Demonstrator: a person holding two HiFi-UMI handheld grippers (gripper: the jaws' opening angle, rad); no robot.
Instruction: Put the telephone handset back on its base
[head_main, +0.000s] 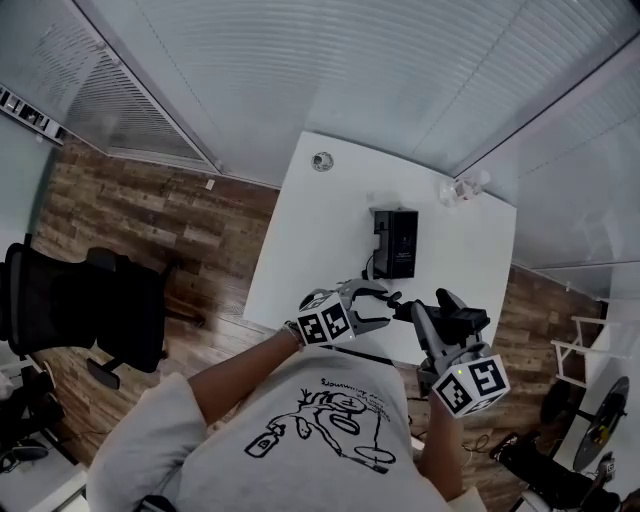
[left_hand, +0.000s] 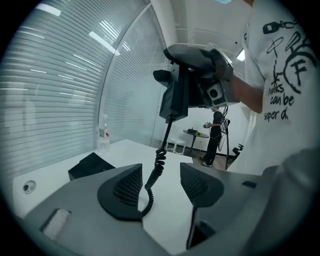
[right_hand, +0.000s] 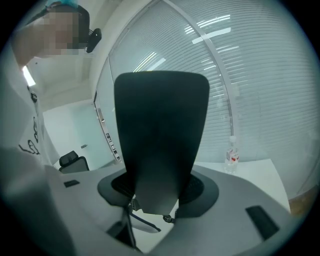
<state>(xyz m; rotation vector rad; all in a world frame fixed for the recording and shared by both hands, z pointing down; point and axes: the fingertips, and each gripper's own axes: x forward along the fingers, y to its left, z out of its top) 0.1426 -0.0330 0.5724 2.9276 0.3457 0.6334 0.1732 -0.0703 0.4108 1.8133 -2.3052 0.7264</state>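
The black telephone base lies on the white table; in the left gripper view the base shows as a dark box at the left. My right gripper is shut on the black handset, holding it above the table's near edge. In the left gripper view the handset hangs high, with its coiled cord dropping between the jaws of my left gripper. Those jaws stand apart, and the pads do not press the cord.
A clear water bottle stands at the table's far right corner. A round cable grommet sits at the far left. A black office chair stands on the wooden floor to the left. Blinds close off the far walls.
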